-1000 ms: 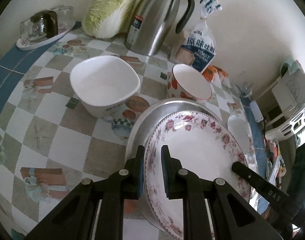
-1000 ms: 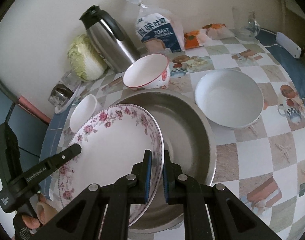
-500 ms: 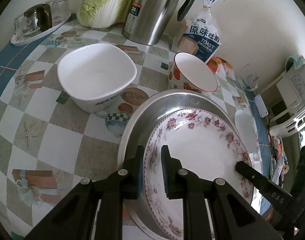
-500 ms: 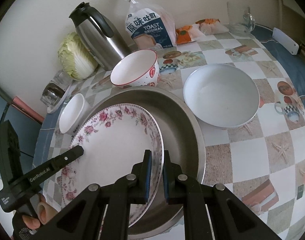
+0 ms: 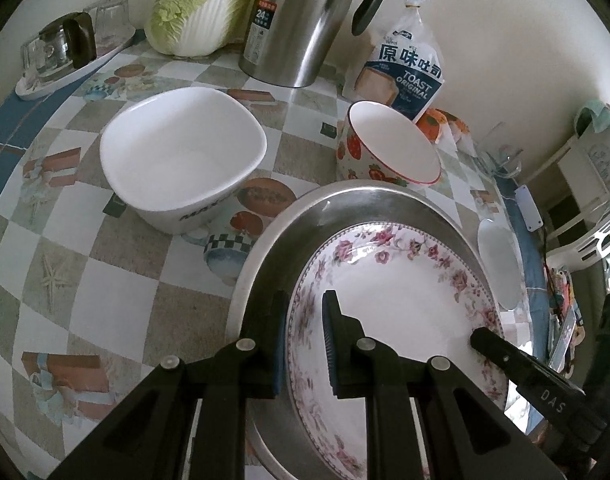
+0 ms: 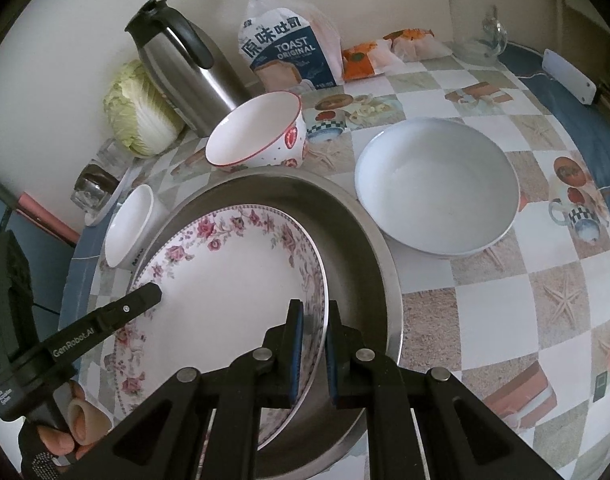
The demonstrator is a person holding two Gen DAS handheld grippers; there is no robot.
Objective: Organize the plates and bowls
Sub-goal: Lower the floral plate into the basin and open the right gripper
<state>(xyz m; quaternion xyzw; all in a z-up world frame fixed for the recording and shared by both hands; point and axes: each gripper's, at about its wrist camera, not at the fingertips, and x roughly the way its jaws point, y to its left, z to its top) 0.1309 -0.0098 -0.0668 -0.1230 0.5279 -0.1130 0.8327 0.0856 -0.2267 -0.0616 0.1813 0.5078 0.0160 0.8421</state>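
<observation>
A floral-rimmed plate [image 5: 405, 312] [image 6: 225, 280] hangs low over a wide steel pan [image 5: 345, 204] [image 6: 357, 240]; I cannot tell whether it touches the pan. My left gripper [image 5: 304, 300] is shut on the plate's left rim, and my right gripper [image 6: 315, 308] is shut on the opposite rim. On the table around the pan stand a white square bowl [image 5: 181, 160] [image 6: 129, 224], a strawberry-patterned bowl [image 5: 389, 148] [image 6: 257, 136] and a shallow white round bowl [image 6: 437, 184] [image 5: 497, 264].
Along the wall stand a steel thermos [image 5: 301, 24] [image 6: 181, 72], a cabbage [image 5: 201, 8], a toast bag [image 6: 289, 52], wrapped snacks [image 6: 385, 52] and a glass jug [image 6: 477, 36]. A tray of glasses [image 5: 65, 56] sits far left. The checked tablecloth [image 6: 525, 300] lies bare right of the pan.
Both grippers have carried the floral plate slightly forward and down over the steel pan. The jaws have stayed shut on its rims.
</observation>
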